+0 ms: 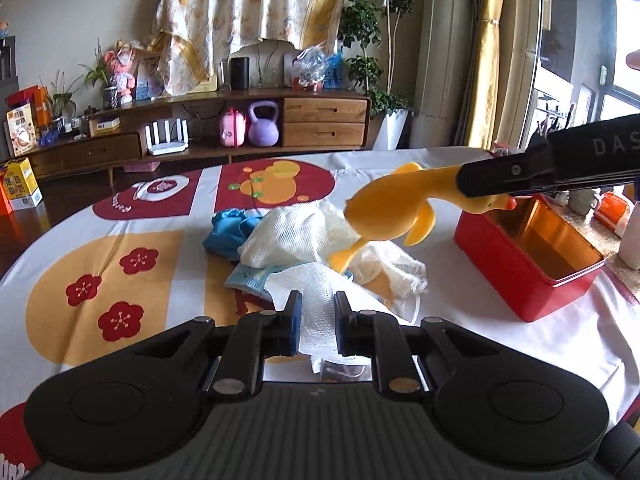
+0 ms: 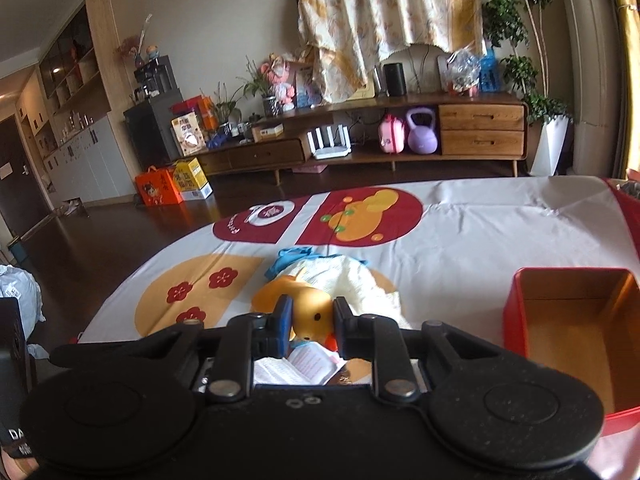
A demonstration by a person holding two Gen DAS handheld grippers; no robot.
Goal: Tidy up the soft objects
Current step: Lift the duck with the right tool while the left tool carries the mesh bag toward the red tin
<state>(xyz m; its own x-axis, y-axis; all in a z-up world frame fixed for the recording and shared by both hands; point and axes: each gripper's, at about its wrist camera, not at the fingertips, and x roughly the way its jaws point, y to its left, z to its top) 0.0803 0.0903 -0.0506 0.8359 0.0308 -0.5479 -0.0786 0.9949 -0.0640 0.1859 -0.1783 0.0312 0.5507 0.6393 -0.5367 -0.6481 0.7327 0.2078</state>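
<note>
A yellow rubber chicken [image 1: 384, 216] hangs in the air above the pile, held by its head in my right gripper [image 2: 313, 316], which is shut on it; the toy's head shows between the fingers [image 2: 316, 314]. In the left wrist view the right gripper [image 1: 496, 184] reaches in from the right beside the open red tin box [image 1: 520, 276]. The pile holds white gauze cloths [image 1: 296, 236], a blue cloth [image 1: 228, 228] and a blue face mask [image 1: 248, 280]. My left gripper [image 1: 316, 320] is open, low over a white cloth [image 1: 320, 312], touching nothing that I can see.
The table wears a white cloth with red and orange prints [image 1: 120, 272]. The red tin box also stands at the right in the right wrist view [image 2: 576, 320]. A wooden TV cabinet [image 1: 320, 120] and plants stand behind the table. Cups and a white container [image 1: 632, 236] sit at the far right.
</note>
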